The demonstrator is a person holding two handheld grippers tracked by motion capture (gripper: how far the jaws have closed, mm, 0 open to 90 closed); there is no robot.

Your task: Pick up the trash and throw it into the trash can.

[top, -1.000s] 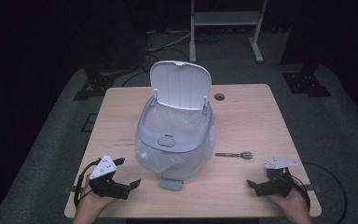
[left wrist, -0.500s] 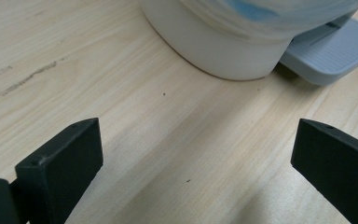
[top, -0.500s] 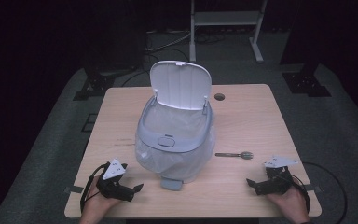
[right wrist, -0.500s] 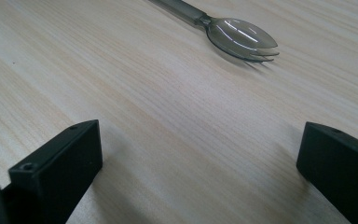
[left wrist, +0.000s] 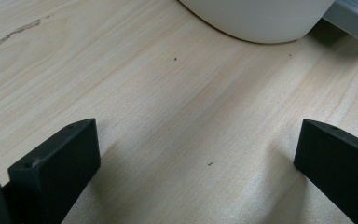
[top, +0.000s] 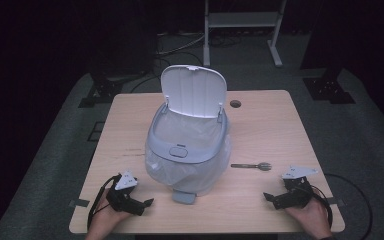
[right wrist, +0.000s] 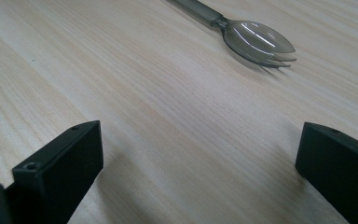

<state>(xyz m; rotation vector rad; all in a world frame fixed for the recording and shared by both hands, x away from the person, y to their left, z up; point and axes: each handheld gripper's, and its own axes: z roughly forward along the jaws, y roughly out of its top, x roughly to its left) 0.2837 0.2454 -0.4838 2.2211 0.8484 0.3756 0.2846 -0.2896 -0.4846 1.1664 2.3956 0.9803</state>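
The grey plastic spork (top: pixel 253 166) lies flat on the table (top: pixel 280 120), right of the bin (top: pixel 187 150). Light, thin, slippery; grip its handle. Both grippers, left (top: pixel 142 205) and right (top: pixel 270 199), gape empty.

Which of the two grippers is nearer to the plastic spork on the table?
The right gripper, low at the table's right edge. The spork lies just ahead of its open jaws; the left gripper sits beyond the white bin.

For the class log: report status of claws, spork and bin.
Left claw and right claw open, empty, low over table. Spork untouched beside bin, lid up. Nothing between right claw and spork.
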